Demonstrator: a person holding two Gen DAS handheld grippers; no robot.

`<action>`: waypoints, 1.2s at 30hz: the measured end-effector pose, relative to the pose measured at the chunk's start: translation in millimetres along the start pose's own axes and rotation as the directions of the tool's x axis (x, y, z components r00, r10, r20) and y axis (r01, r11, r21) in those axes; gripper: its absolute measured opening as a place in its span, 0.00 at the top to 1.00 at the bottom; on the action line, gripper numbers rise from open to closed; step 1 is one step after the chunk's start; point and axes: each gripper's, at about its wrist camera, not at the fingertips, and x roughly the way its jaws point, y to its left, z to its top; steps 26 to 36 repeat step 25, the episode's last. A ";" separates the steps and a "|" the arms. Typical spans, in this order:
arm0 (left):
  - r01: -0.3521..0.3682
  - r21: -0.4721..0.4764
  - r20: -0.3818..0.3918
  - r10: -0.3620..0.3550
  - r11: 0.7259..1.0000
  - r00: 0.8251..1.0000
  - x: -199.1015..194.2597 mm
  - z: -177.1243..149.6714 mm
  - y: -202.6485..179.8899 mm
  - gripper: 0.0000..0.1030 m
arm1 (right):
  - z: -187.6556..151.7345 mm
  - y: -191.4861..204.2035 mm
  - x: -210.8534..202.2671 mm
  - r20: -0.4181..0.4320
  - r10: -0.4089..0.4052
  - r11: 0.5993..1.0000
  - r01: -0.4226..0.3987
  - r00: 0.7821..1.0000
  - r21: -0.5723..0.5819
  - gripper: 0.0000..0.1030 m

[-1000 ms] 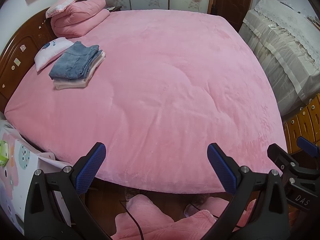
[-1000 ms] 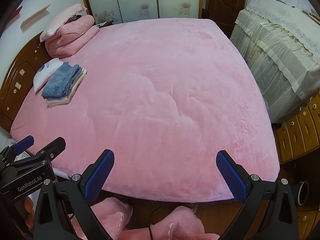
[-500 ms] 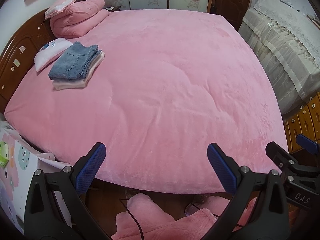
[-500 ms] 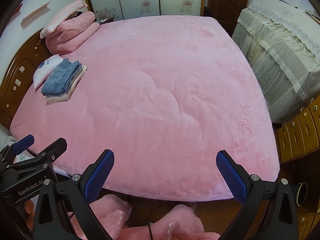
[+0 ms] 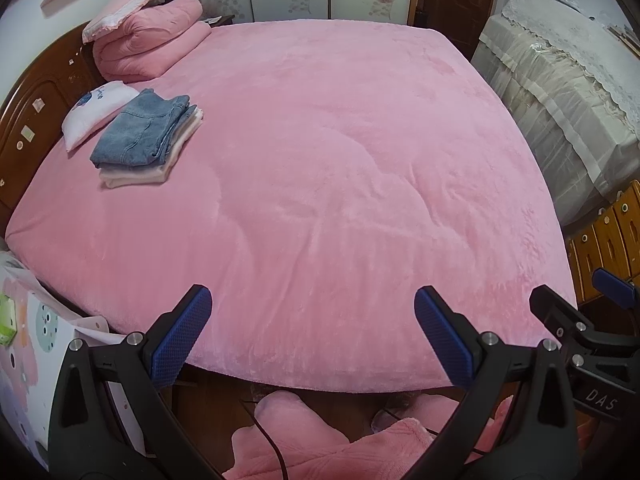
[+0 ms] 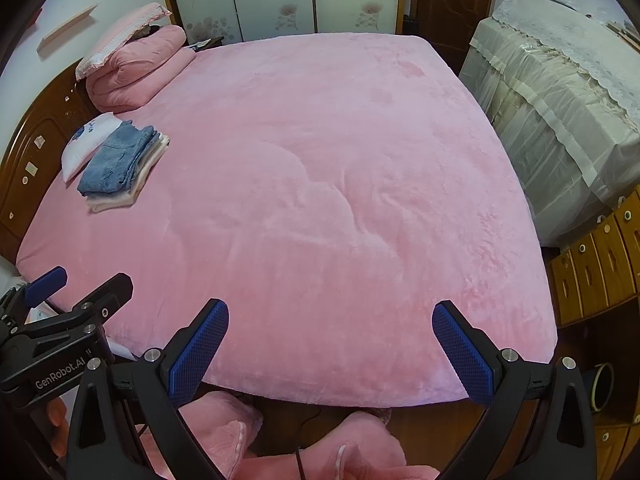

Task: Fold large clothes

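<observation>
A wide bed with a pink plush cover [image 5: 340,168] [image 6: 320,184] fills both views. Near its headboard lies a folded stack of clothes, blue denim [image 5: 140,132] [image 6: 116,160] on top of cream pieces. My left gripper [image 5: 312,332] hovers open over the bed's near edge, nothing between its blue pads. My right gripper [image 6: 330,340] is open too, beside it to the right, and holds nothing. Pink fluffy fabric [image 5: 320,440] [image 6: 224,432] shows low in both views, below the grippers, by the bed's foot.
A folded pink quilt with a pillow [image 5: 148,44] sits at the head of the bed, a small white pillow [image 5: 96,108] beside the stack. A cloth-covered cabinet [image 5: 560,92] and wooden drawers [image 6: 600,264] stand to the right. A dark cable [image 5: 272,440] crosses the wooden floor.
Both views have drifted slightly, so the bed sits a little differently in frame. Both grippers stay open and the clothes stack has not moved.
</observation>
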 end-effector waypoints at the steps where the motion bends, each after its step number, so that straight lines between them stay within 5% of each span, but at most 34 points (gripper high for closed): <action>1: 0.000 0.000 -0.001 0.000 1.000 1.000 0.1 0.0 -0.3 0.02 | 1.3 -0.3 1.0 -0.002 0.000 1.000 0.000 1.000 0.000 0.00; 36: -0.007 -0.022 -0.014 0.007 1.000 1.000 5.2 7.9 4.6 0.02 | 14.4 -13.7 17.4 -0.040 0.012 1.000 -0.012 0.999 -0.017 0.00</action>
